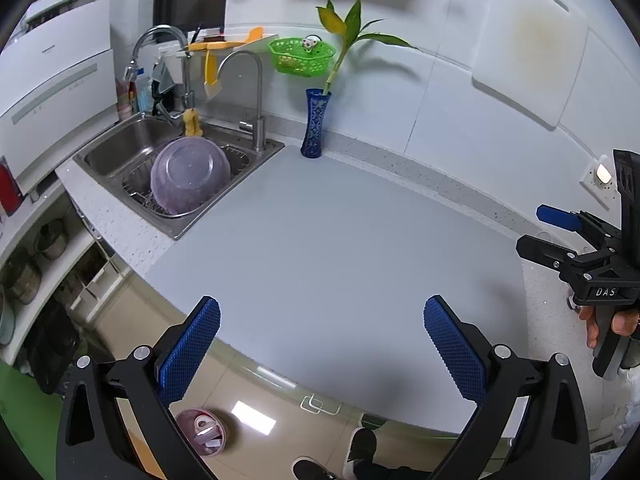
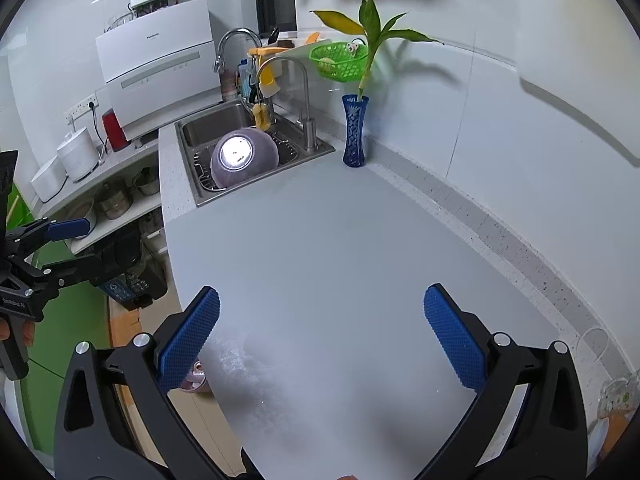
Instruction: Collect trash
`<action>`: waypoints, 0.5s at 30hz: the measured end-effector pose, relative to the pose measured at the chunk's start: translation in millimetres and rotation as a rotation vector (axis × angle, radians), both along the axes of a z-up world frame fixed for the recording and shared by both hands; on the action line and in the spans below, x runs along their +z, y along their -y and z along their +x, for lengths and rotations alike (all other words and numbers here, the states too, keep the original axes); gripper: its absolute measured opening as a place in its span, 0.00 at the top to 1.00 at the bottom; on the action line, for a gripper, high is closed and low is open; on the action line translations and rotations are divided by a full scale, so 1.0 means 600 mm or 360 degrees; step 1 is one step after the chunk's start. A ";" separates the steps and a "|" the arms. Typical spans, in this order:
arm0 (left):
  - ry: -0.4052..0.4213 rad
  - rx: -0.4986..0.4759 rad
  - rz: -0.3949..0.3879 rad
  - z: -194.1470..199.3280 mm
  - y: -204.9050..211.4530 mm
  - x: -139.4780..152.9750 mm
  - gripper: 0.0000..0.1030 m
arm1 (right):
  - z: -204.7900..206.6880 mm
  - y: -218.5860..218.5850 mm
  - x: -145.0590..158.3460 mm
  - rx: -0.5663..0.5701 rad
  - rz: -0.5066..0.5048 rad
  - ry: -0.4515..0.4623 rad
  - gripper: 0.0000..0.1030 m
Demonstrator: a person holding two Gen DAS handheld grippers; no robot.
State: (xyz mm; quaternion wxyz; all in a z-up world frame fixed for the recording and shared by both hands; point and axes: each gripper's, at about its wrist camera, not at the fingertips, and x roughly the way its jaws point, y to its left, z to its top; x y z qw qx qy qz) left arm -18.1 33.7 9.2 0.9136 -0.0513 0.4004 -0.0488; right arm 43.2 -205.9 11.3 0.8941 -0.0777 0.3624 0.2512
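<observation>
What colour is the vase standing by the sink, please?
Deep blue, with a cut diamond pattern; the vase shows best in the right wrist view.

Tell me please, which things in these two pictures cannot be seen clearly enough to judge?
- Pink bin on the floor, left wrist view: the left gripper covers part; its contents are too small to name.
- Same bin, right wrist view: only a sliver shows behind the right gripper.
- Clear item, right wrist view: cut by the lens edge, unidentifiable.
- Green basket: contents too small.

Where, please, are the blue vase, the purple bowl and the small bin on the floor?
blue vase (image 1: pixel 315 126): left wrist view, middle of body.
purple bowl (image 1: pixel 190 174): left wrist view, upturned base, in sink rack.
small bin (image 1: pixel 202 432): left wrist view, open top.
</observation>
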 end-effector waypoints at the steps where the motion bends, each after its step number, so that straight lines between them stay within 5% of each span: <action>1: 0.0001 0.0008 0.0022 0.003 0.003 0.001 0.05 | 0.003 0.002 0.001 -0.0001 0.0003 0.0001 0.03; 5: -0.0015 0.0035 0.0088 0.009 0.015 -0.001 0.05 | 0.009 0.005 0.005 -0.0001 -0.0010 0.0010 0.03; 15: -0.0101 0.0056 0.0035 0.026 0.010 -0.018 0.05 | 0.017 0.000 -0.001 0.0023 -0.0023 -0.0007 0.03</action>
